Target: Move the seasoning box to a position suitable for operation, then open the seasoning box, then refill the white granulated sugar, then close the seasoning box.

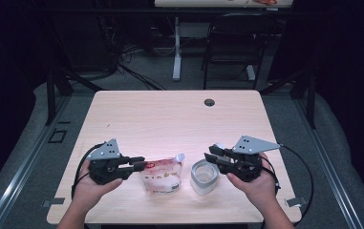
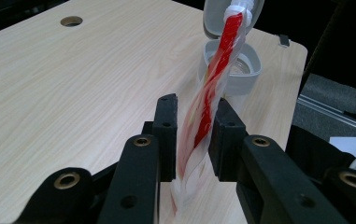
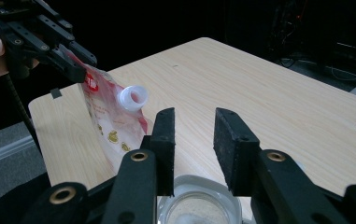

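Left gripper (image 1: 140,165) jaws slightly parted around pouch (image 1: 162,174) edge; pouch stands between them, pads barely off it. Right gripper (image 1: 211,156) half open, holding nothing, hovering just over jar (image 1: 204,176). Jar sits right beside pouch on table (image 1: 170,119).

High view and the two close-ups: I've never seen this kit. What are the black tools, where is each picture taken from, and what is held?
A person holds a hand-held two-jaw gripper in each hand. The high view looks down on the table from above. Each other view comes from a camera on one gripper, looking along its own black jaws. On the table stand a red-and-white spouted pouch and a clear jar. The left gripper has the pouch's edge between its jaws; whether they press it is unclear. The right gripper is open over the jar, holding nothing.
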Action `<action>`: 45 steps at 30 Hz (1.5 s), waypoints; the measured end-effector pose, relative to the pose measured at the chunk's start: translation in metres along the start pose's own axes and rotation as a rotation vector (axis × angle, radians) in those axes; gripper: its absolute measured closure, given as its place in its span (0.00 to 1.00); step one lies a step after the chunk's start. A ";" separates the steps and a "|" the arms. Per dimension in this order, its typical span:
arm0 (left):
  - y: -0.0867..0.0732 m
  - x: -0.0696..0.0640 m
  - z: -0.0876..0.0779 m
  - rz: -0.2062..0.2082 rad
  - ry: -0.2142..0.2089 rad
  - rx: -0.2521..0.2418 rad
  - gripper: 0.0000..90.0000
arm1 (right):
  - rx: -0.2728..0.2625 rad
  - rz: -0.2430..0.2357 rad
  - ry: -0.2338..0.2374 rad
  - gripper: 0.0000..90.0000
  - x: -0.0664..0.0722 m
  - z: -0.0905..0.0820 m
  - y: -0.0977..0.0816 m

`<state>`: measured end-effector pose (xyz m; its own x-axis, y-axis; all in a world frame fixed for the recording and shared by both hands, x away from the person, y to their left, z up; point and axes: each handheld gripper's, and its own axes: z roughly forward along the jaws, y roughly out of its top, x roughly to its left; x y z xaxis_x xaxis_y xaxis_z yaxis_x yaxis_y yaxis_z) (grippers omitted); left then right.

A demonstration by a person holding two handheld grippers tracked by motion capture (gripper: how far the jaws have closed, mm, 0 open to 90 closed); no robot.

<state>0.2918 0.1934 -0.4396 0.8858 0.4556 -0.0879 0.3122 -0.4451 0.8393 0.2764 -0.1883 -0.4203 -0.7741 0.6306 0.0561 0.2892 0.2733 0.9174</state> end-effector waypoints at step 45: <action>-0.006 0.004 -0.004 -0.021 -0.011 0.023 0.88 | 0.070 -0.080 0.105 0.74 0.019 0.054 0.032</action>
<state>0.2921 0.2013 -0.4429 0.8829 0.4563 -0.1113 0.3383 -0.4535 0.8246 0.3013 -0.1291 -0.4114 -0.8499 0.5262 0.0280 0.2598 0.3721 0.8911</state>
